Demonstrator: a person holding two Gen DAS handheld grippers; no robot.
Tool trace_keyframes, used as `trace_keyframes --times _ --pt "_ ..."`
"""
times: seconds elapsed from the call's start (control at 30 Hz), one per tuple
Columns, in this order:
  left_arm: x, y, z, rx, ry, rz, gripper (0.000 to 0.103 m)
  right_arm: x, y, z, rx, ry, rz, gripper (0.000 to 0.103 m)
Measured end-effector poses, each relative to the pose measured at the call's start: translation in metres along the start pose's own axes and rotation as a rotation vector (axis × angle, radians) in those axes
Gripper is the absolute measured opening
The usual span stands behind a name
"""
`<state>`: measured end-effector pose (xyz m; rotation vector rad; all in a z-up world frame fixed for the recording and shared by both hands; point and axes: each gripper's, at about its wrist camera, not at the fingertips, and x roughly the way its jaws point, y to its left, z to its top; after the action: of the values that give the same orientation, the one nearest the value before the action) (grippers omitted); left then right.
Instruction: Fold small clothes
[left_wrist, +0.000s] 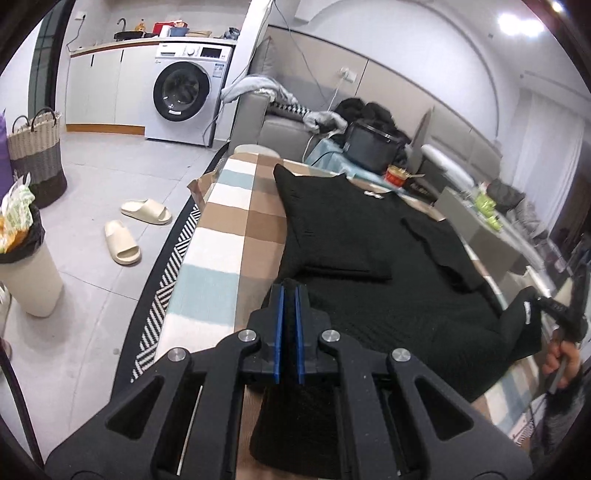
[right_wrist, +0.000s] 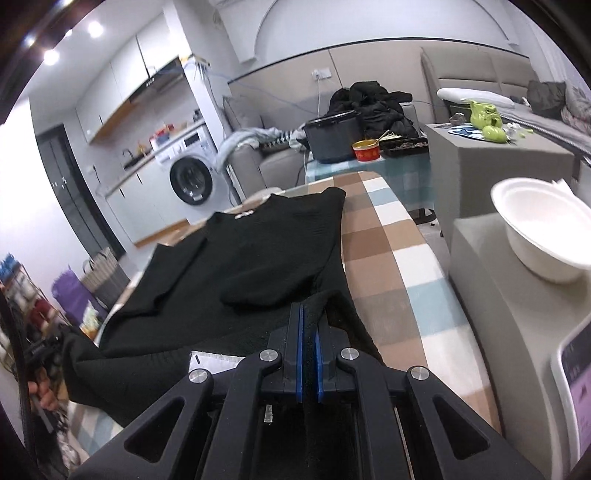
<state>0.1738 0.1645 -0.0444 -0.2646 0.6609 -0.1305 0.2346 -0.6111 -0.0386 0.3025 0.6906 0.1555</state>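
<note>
- The black sweater (left_wrist: 369, 258) lies flat along the checked cloth (left_wrist: 225, 229) that covers the desk, collar at the far end and both sleeves folded in over the body.
- The left gripper (left_wrist: 290, 295) has its blue-padded fingers (left_wrist: 280, 321) clamped on the near hem corner; black knit runs between them and hangs below.
- The right gripper (right_wrist: 309, 317) grips the other hem corner the same way, its fingers (right_wrist: 300, 350) pressed together on the fabric.
- In the left view the other hem corner shows at 3 o'clock, raised off the desk, with a hand (left_wrist: 561, 360) under it.
- Judging by this, the step in hand is the hem-to-collar fold, bringing the bottom edge over toward the white neck label (right_wrist: 243, 215) at 12 o'clock.
- To do it well, I would keep both corners level and equally far apart, so the hem stays taut and straight.
- Carry the hem high enough to clear the folded sleeves, or they may drag out of place.
- Lay the edge down square with the shoulders before letting go; a skewed landing leaves a crooked bundle.
- Keep the fold on the checked cloth; the sweater's left edge sits close to the desk's side at 9 o'clock.
</note>
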Motion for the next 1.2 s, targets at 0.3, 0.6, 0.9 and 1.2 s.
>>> trace_keyframes --times 0.3,0.6,0.9,1.2 --pt "0.067 -0.011 0.015 0.037 0.104 0.084 0.003 0.050 0.015 -0.005 -0.119 0.140 -0.164 0.005" --pt "0.109 -0.024 0.020 0.071 0.196 0.166 0.003 0.077 0.019 -0.018 -0.172 0.205 -0.246 0.010" --pt "0.126 -0.029 0.017 0.085 0.249 0.206 0.003 0.082 0.026 -0.018 -0.208 0.247 -0.291 0.017" --pt "0.129 -0.032 0.015 0.113 0.274 0.233 0.003 0.088 0.045 -0.025 -0.332 0.300 -0.374 0.020"
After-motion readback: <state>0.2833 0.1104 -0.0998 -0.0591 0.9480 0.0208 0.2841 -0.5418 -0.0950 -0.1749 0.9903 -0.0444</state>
